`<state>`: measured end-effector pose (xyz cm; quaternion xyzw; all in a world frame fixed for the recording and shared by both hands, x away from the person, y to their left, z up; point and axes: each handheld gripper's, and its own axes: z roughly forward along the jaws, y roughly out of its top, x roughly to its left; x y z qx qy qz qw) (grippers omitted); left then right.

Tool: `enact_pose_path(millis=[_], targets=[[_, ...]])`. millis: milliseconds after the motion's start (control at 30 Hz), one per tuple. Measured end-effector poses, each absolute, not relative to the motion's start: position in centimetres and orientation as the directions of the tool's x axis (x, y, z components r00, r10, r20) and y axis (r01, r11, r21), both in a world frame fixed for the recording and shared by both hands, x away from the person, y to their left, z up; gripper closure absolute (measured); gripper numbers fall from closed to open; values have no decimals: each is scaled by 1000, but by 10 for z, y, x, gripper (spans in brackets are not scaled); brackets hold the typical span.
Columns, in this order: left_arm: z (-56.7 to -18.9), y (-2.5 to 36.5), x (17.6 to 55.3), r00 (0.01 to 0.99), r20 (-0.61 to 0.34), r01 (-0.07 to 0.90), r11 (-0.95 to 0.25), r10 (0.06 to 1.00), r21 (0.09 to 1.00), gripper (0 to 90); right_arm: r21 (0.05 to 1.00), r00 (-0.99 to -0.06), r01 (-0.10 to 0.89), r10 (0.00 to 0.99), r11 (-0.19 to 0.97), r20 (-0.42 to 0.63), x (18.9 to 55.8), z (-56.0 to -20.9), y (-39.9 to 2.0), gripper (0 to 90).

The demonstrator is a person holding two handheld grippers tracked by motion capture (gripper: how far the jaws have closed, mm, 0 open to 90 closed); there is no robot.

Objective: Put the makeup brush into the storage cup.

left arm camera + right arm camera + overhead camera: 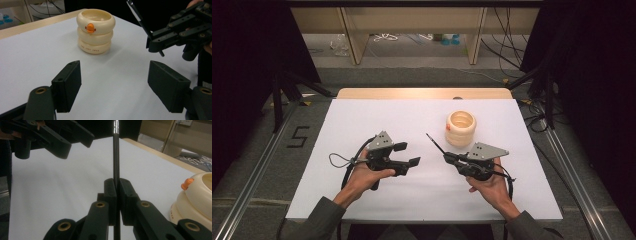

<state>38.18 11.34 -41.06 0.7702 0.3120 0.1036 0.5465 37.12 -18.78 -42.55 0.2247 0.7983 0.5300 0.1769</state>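
Cream ringed holder [95, 35] with an orange beak-like knob [90, 28] and small dark lettering on its lowest ring. Thin black rod [115, 157] with a silvery tip. Black left gripper [408, 155] and right gripper [448, 158], each under a grey plate. White counter [362, 120], pale wood far edge.

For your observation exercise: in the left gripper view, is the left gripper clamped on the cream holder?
No: the left gripper stands open over bare table, apart from the cream holder.
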Motion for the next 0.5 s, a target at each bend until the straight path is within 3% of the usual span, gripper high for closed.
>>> enact_pose_path(millis=[500], targets=[[-408,107,380,776,-225,367,-132,589,921,305,943,-840,163,542,290,-21,372,-429,-177,855]])
